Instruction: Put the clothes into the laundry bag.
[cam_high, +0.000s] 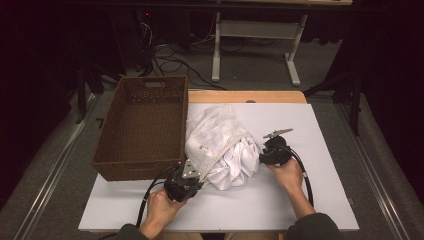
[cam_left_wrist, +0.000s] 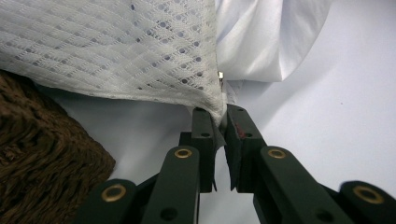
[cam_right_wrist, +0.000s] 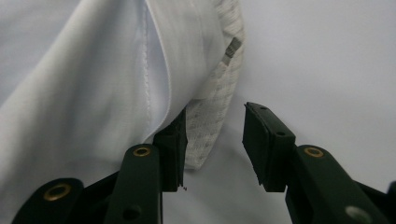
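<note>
A crumpled white garment lies in a heap on the white tabletop, just right of a brown wicker basket. My left gripper is at the heap's near-left corner. In the left gripper view its jaws are shut on the corner of the garment's mesh layer. My right gripper is at the heap's right side. In the right gripper view it stands open. A mesh hem strip hangs between the jaws, against the left one and apart from the right one.
The wicker basket stands close to the left gripper, its inside bare. Bare tabletop lies to the right of the heap and in front of it. Beyond the table are a floor with cables and a white desk frame.
</note>
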